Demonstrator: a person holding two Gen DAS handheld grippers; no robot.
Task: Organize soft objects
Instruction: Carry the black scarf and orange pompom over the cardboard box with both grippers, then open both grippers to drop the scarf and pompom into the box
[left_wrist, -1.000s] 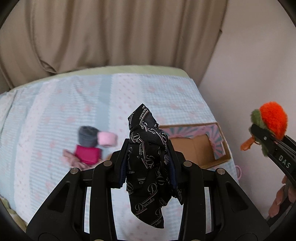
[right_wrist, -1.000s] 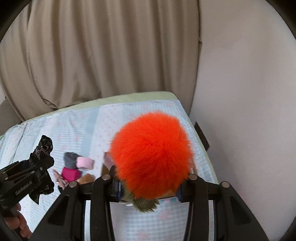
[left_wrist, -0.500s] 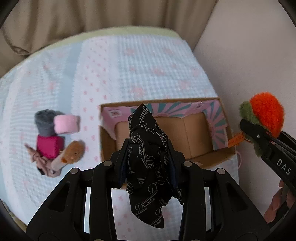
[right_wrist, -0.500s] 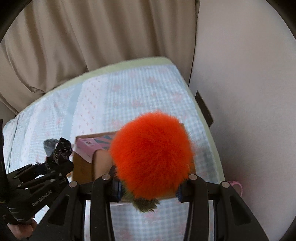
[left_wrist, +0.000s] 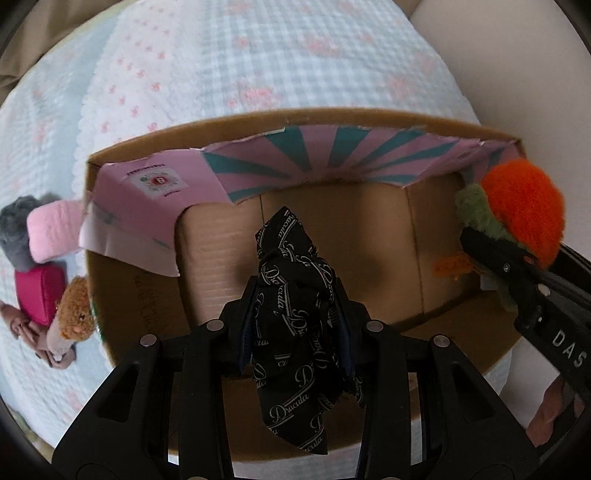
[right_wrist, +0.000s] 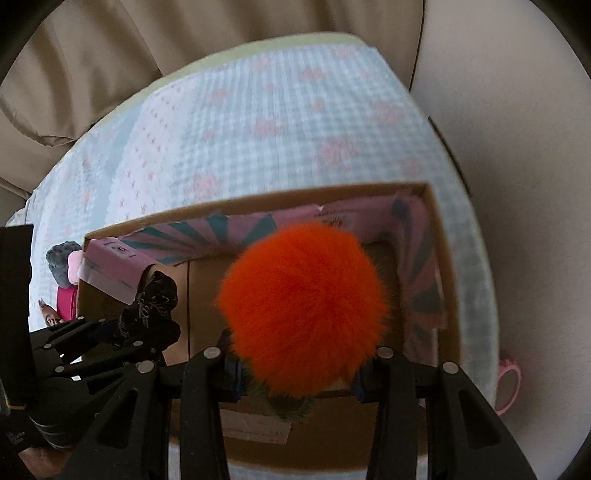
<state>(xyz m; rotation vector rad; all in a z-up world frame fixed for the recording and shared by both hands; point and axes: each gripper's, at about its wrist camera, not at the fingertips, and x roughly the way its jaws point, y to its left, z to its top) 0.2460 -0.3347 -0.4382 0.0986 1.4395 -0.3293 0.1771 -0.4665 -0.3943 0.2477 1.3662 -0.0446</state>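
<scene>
My left gripper (left_wrist: 295, 314) is shut on a black cloth printed with white script (left_wrist: 295, 295), held over the open cardboard box (left_wrist: 369, 122). My right gripper (right_wrist: 295, 373) is shut on an orange and green fluffy plush toy (right_wrist: 303, 306), also over the box (right_wrist: 258, 201). The right gripper and the toy (left_wrist: 521, 210) show at the right of the left wrist view. The left gripper and the cloth (right_wrist: 155, 295) show at the left of the right wrist view. The box has pink and teal inner flaps.
Left of the box on the checked bedspread (left_wrist: 258, 55) lie a grey roll (left_wrist: 14, 229), a pink roll (left_wrist: 51, 229), a magenta item (left_wrist: 38, 295) and a small brown plush (left_wrist: 74, 314). A curtain (right_wrist: 110, 55) hangs behind the bed. A wall (right_wrist: 517, 147) is at the right.
Both grippers have moved forward and down toward the box with their loads. The box now fills both views; the curtain has mostly left the left wrist view.
</scene>
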